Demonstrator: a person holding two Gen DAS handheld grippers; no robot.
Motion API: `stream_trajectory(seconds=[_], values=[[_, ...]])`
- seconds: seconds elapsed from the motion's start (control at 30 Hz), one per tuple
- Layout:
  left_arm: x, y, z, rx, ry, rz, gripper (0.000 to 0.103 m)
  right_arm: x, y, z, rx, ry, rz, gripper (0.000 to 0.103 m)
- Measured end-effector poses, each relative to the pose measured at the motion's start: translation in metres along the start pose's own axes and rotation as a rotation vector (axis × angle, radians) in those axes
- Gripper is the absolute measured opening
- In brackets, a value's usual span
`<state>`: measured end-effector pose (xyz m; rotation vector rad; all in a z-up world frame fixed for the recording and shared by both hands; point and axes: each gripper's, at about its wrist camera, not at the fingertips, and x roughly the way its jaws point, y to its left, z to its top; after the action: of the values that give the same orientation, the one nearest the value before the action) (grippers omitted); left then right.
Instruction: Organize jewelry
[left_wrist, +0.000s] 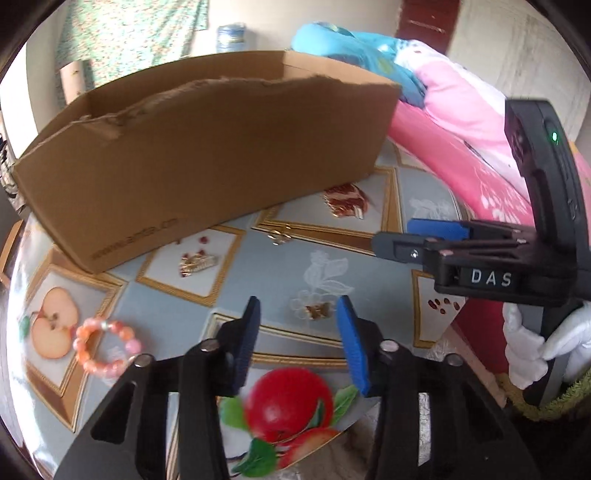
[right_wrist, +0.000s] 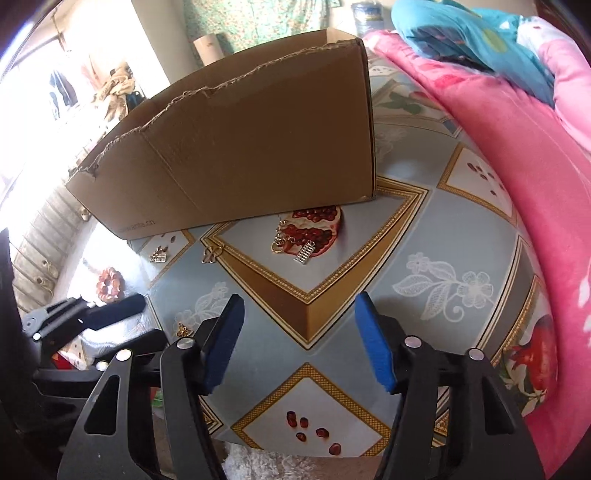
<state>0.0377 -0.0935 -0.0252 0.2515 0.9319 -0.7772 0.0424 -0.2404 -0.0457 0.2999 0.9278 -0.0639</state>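
Note:
An open cardboard box (left_wrist: 207, 162) (right_wrist: 240, 147) stands at the back of the table. Several small gold jewelry pieces lie in front of it: a butterfly piece (left_wrist: 317, 310) (right_wrist: 183, 329), a comb-like piece (left_wrist: 197, 263) (right_wrist: 159, 254), a ring-shaped piece (left_wrist: 279, 236) (right_wrist: 211, 253), and a chain with a silver charm (left_wrist: 345, 205) (right_wrist: 295, 247). A pink-orange bead bracelet (left_wrist: 105, 347) (right_wrist: 109, 284) lies at the left. My left gripper (left_wrist: 299, 343) is open and empty, just short of the butterfly piece. My right gripper (right_wrist: 299, 336) (left_wrist: 417, 240) is open and empty above the table.
The table (right_wrist: 424, 229) has a fruit-print cloth. A pink blanket (right_wrist: 498, 155) (left_wrist: 461, 122) with a blue cloth (right_wrist: 461, 33) on it bulges along the table's right side. A white-gloved hand (left_wrist: 535, 347) holds the right gripper.

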Motion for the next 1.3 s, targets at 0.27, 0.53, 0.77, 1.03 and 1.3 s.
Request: stream_trajectory(seconds=[0.27, 0.53, 0.77, 1.03, 1.3], values=[[0.011, -0.013, -0.001, 0.103, 0.030, 0.063, 0.021, 0.001, -0.003, 0.004, -0.012, -0.006, 0.005, 0.056], [0.018, -0.021, 0.005, 0.127, 0.041, 0.055, 0.021, 0.007, -0.004, 0.008, -0.026, -0.009, 0.012, 0.057], [0.026, -0.029, 0.006, 0.166, 0.044, 0.075, 0.019, 0.009, -0.006, 0.008, -0.032, -0.015, 0.017, 0.057], [0.026, -0.028, 0.006, 0.165, 0.032, 0.079, 0.012, 0.007, -0.008, 0.007, -0.025, -0.021, 0.011, 0.056], [0.019, -0.018, 0.006, 0.124, 0.013, 0.073, 0.012, -0.003, -0.003, 0.008, -0.075, -0.065, -0.017, 0.052]])
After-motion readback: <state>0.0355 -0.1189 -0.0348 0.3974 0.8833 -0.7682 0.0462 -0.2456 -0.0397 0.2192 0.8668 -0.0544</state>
